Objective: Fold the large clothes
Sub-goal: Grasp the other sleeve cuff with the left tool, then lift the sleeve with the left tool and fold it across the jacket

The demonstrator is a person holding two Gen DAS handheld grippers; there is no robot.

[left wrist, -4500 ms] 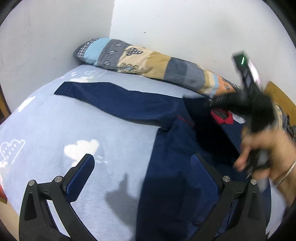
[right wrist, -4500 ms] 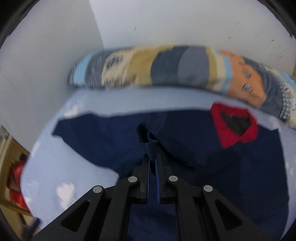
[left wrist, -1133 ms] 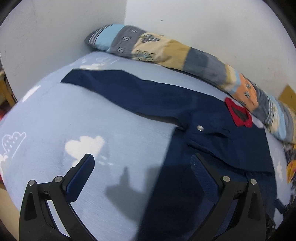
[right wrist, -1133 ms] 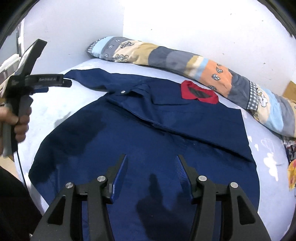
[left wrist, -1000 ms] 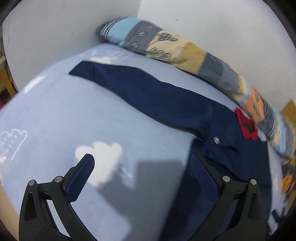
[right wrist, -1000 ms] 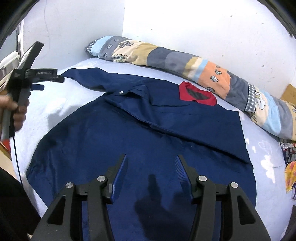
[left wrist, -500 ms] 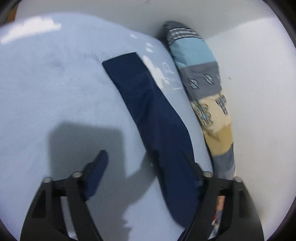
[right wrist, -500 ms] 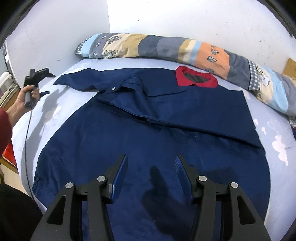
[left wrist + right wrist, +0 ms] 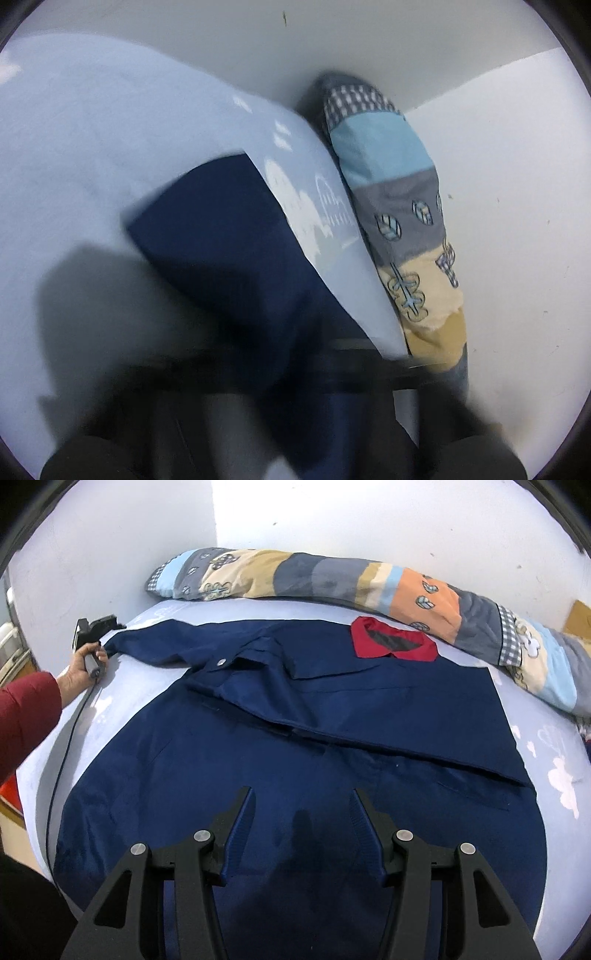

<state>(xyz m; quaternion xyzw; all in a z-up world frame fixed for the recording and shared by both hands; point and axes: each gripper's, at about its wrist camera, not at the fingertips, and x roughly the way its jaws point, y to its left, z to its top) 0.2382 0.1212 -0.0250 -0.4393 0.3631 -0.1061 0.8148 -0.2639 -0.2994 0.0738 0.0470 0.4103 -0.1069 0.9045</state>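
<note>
A large navy shirt [image 9: 295, 716] with a red collar [image 9: 391, 642] lies flat on the pale blue bed [image 9: 122, 679], its right sleeve folded across the chest. Its left sleeve [image 9: 155, 646] stretches toward the far left corner. There my left gripper [image 9: 114, 627], held by a hand with a red sleeve, sits at the cuff. In the left wrist view the picture is blurred; the navy sleeve [image 9: 236, 243] runs down into my left gripper [image 9: 295, 354], which looks shut on it. My right gripper [image 9: 303, 812] hangs open over the shirt's lower front, nothing between its fingers.
A long patchwork bolster [image 9: 332, 579] lies along the white back wall [image 9: 369, 517]; its end [image 9: 391, 206] is close beside the sleeve. A black cable [image 9: 62, 760] trails from the left hand across the bed's left edge. White cloud prints [image 9: 561, 779] mark the sheet.
My left gripper swung out to the far left corner, dropped onto the sleeve end and went from wide open to shut. The right gripper stayed over the shirt's hem, jaws unchanged.
</note>
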